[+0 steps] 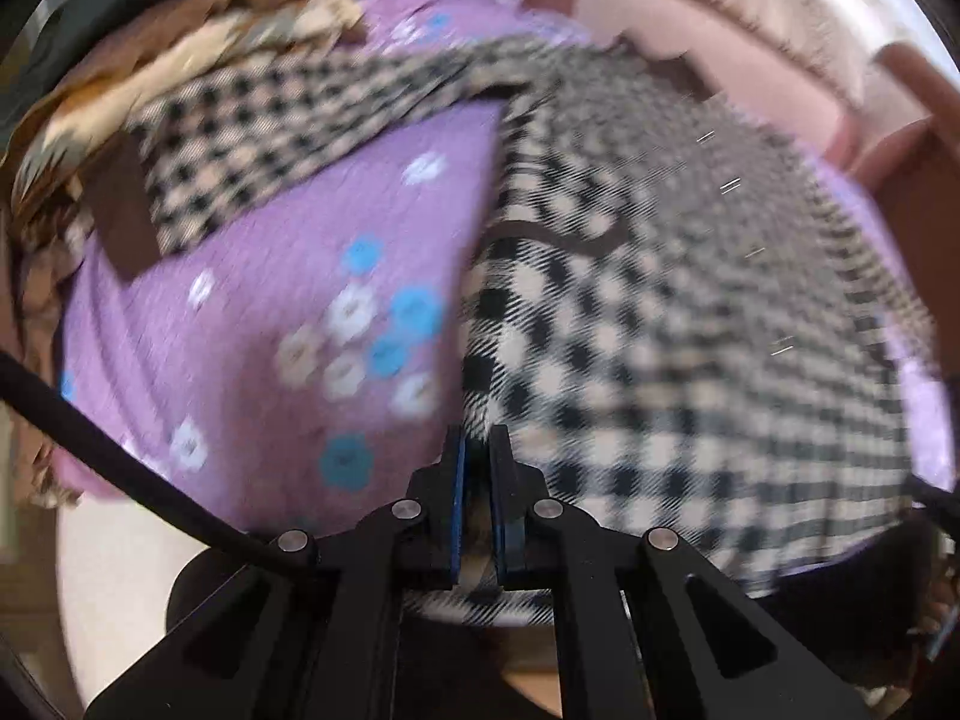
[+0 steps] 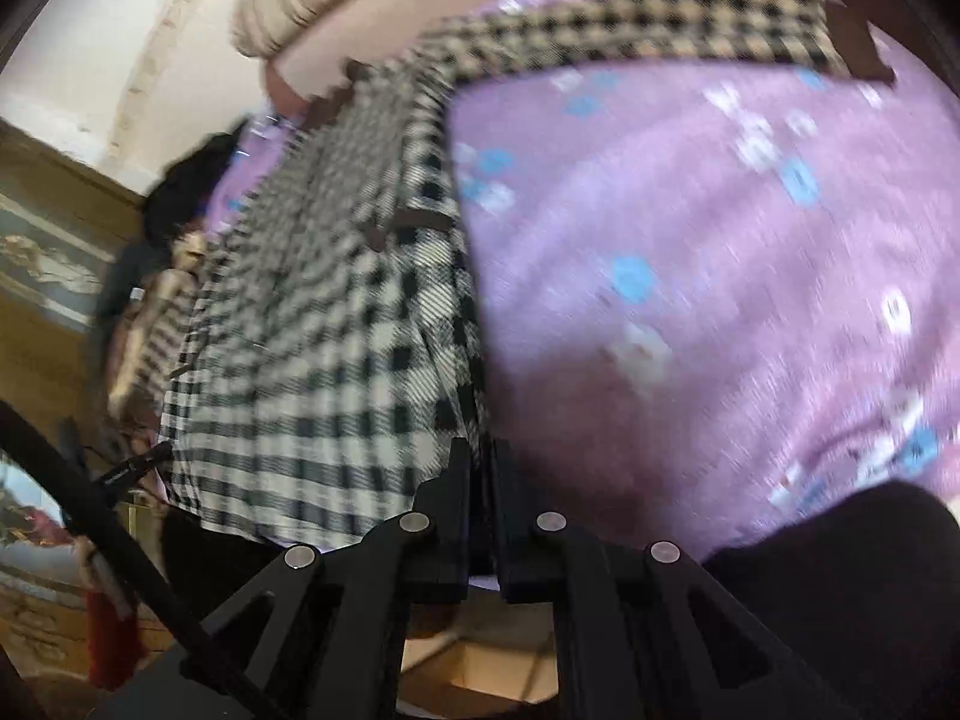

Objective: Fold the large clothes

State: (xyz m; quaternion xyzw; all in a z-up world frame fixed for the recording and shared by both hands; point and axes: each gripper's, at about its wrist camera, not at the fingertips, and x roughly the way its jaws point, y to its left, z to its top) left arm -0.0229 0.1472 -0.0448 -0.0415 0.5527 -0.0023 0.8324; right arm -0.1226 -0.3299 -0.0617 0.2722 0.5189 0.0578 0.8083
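my left claw [image 1: 477,450] is clenched on the bottom edge of the checked garment [image 1: 630,330], a strip of its black-and-cream cloth showing between the blue pads. my right claw [image 2: 480,462] is pinched narrow on the same garment's opposite edge, where the checked cloth [image 2: 336,330] runs straight down into the slot between the fingers; i judge that a grip too, though the cloth inside is in shadow.

i hold one edge in each claw so the body of the garment stays taut ahead of me on the purple flowered bedspread [image 1: 270,312]. held that way, i think the hem can be carried forward as one line for a fold.

ahead of my left claw the cloth spreads away and to the right. a sleeve [image 1: 252,138] lies far ahead and to the left, ending in a brown cuff [image 1: 120,210]. from my right claw the body lies ahead and to the left, with the other sleeve [image 2: 630,30] far ahead, reaching to the right.

much is blurred, so seams and buttons cannot be read. a dark brown line [image 1: 558,237] ahead of the left claw may be trim or a pocket edge; i cannot tell which. a brown patterned heap [image 1: 198,60] far to the left is cut off by the lens rim, and the lower hem under both claws is hidden by my own fingers.
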